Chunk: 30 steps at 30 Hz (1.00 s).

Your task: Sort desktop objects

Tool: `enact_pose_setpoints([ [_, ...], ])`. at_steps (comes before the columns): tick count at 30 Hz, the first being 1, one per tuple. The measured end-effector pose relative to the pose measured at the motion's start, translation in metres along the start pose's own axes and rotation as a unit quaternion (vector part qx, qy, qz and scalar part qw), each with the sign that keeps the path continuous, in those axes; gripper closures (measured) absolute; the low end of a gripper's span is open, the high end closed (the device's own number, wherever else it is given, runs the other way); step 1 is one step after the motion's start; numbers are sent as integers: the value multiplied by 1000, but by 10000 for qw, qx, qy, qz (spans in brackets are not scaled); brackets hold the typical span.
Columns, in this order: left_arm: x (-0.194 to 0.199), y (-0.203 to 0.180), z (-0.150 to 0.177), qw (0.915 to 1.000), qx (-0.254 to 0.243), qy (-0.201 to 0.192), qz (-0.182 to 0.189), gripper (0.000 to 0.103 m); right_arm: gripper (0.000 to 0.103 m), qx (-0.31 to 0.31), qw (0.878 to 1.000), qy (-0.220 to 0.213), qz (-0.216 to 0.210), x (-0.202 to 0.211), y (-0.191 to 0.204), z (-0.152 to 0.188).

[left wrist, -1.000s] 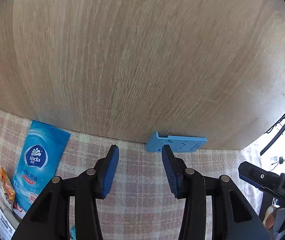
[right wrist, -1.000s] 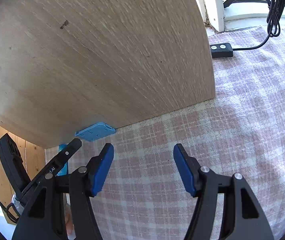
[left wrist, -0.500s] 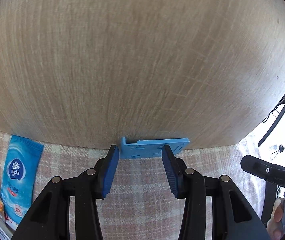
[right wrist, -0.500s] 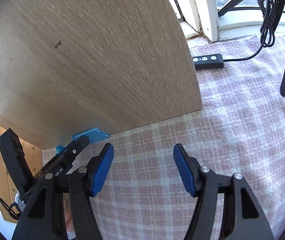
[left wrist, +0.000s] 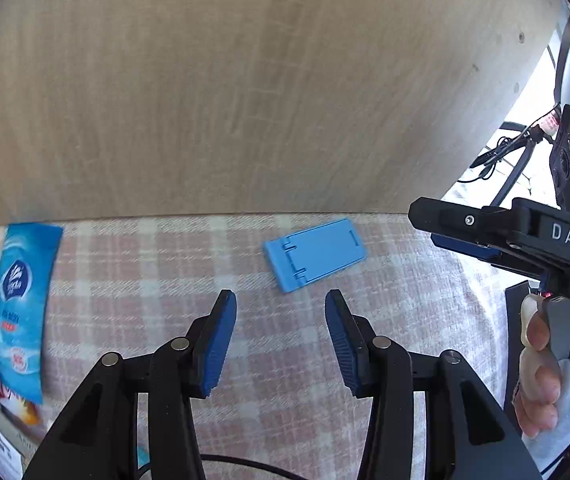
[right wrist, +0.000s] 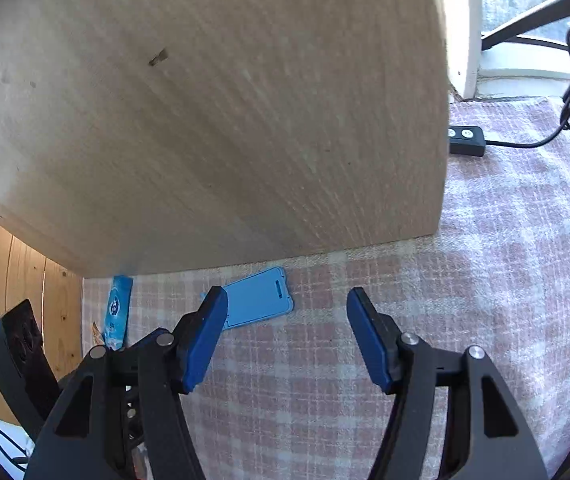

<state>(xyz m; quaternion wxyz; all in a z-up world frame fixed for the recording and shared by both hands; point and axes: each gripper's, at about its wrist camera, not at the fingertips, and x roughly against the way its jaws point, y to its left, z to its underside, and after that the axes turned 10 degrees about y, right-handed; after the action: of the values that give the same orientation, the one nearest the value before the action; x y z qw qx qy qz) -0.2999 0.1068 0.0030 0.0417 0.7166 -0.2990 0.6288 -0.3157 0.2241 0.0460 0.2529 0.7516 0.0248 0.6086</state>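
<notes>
The blue folding stand (left wrist: 315, 254), half hidden under the wooden board's (left wrist: 245, 92) edge a second ago, now lies fully exposed on the checked surface (left wrist: 285, 380) at frame centre. The left tool (left wrist: 281, 334), spread and empty, sits just below it, so a pickup looks next; the right tool (right wrist: 287, 338) is also spread, holding nothing.

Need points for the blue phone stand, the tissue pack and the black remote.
blue phone stand (left wrist: 317, 254): left wrist view, middle of its flat top face.
tissue pack (left wrist: 21, 304): left wrist view, centre of the blue wrapper.
black remote (right wrist: 467, 142): right wrist view, its black body under the buttons.
</notes>
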Motion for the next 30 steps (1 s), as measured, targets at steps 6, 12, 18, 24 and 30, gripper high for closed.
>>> enact_pose_setpoints([
  [6, 41, 54, 19, 9973, 593, 17, -444, 59, 41, 974, 9942, 403, 224, -25, 40, 0],
  [12, 81, 96, 38, 9938, 1007, -114, -457, 59, 41, 2643, 9604, 600, 640, -45, 84, 7],
  [18, 89, 117, 52, 9933, 1060, 75, -445, 59, 41, 3177, 9417, 899, 650, -59, 93, -5],
  [24, 73, 100, 41, 9958, 752, 302, -430, 59, 41, 3223, 9374, 1060, 783, -67, 86, -14],
  [30, 64, 79, 35, 9963, 332, 513, -612, 59, 41, 3406, 9263, 1342, 895, -67, 85, -7],
])
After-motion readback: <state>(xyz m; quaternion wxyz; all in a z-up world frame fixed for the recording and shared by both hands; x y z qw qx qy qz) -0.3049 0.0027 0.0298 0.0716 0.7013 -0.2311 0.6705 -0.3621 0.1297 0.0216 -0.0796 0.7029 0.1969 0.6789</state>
